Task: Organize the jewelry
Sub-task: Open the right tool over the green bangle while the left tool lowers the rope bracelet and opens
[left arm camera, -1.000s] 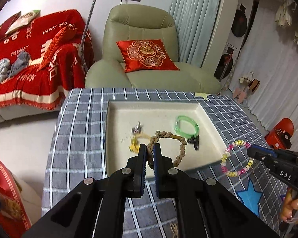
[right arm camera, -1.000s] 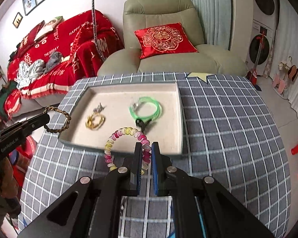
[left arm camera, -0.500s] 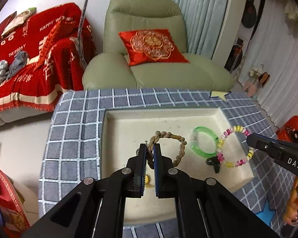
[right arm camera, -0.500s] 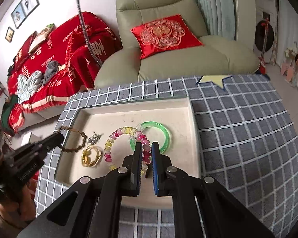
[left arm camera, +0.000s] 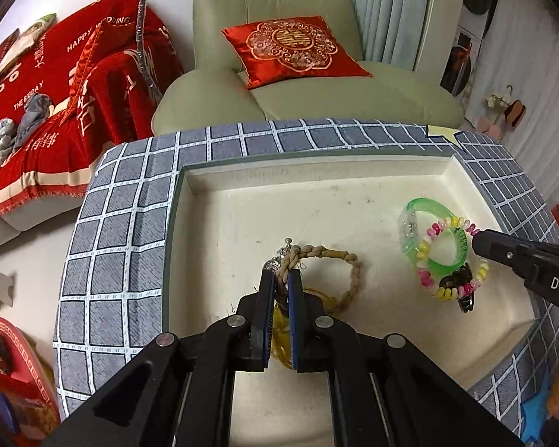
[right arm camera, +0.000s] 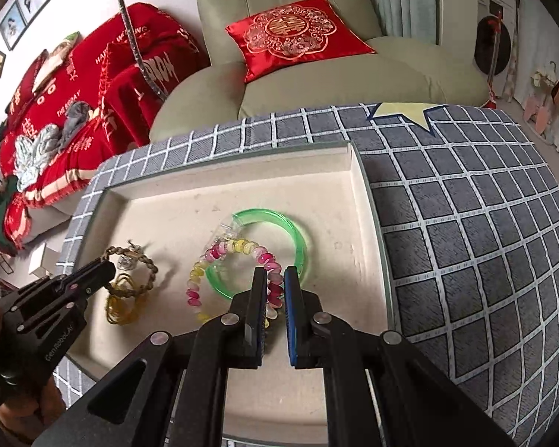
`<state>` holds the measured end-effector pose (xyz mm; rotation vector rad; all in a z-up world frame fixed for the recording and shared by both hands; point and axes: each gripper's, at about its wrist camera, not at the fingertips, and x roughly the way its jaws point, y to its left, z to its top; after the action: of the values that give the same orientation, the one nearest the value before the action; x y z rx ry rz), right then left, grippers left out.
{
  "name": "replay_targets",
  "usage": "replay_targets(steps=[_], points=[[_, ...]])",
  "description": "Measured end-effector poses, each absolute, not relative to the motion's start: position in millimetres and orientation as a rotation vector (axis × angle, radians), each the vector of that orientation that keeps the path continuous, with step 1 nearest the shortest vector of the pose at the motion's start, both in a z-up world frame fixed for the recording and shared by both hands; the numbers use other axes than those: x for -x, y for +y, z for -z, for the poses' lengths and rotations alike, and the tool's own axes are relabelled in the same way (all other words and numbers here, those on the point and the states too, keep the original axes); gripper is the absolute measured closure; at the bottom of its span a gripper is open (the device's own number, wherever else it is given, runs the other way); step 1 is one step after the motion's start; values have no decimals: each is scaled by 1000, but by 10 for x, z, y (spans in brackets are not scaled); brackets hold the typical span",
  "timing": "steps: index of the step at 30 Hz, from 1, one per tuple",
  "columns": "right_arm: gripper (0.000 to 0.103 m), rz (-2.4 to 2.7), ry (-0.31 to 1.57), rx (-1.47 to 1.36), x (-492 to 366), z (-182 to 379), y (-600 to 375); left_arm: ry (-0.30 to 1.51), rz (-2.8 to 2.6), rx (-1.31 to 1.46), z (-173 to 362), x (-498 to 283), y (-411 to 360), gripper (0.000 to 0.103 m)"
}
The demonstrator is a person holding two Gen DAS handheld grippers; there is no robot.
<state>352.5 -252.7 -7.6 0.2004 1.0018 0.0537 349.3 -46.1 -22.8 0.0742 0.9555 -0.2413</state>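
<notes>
A cream tray (left arm camera: 316, 182) sits on the grey checked table (left arm camera: 111, 223). My left gripper (left arm camera: 282, 279) is shut on a brown braided bracelet (left arm camera: 331, 257), low over the tray's left part, above a yellow chain (right arm camera: 121, 307) and a small silver piece (left arm camera: 287, 244). It also shows in the right wrist view (right arm camera: 106, 270). My right gripper (right arm camera: 275, 277) is shut on a pink and yellow beaded bracelet (right arm camera: 227, 253), held over a green bangle (right arm camera: 298, 234) and a black clip (left arm camera: 462, 285) in the tray's right part.
A green armchair (left arm camera: 279, 74) with a red cushion (left arm camera: 294, 46) stands behind the table. A sofa with a red throw (left arm camera: 56, 93) is at the left. A yellow star patch (right arm camera: 402, 113) marks the cloth at the far right.
Both grippers have moved forward over the tray and lowered, each still holding its bracelet. The beaded bracelet now hangs over the green bangle.
</notes>
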Motion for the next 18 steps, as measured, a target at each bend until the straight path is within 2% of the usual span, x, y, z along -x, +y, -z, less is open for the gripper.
replay_targets(steps=[6, 8, 9, 10, 11, 12, 18], points=[[92, -36, 1031, -212, -3537, 145, -2575, 954, 212, -133, 282, -3479, -514, 80], [87, -41, 1032, -211, -3538, 144, -2577, 943, 206, -159, 287, -3455, -537, 80], [73, -44, 1030, -212, -3534, 137, -2575, 940, 204, -165, 289, -3443, -546, 80], [49, -48, 1024, -214, -3524, 125, -2573, 941, 202, -166, 289, -3441, -552, 80], [40, -49, 1013, -215, -3518, 103, -2569, 943, 200, -165, 289, -3437, -552, 80], [37, -50, 996, -214, -3498, 71, -2565, 943, 199, -161, 288, -3432, -550, 80], [37, -71, 958, -236, -3394, -74, -2544, 941, 183, -152, 284, -3422, -521, 80]])
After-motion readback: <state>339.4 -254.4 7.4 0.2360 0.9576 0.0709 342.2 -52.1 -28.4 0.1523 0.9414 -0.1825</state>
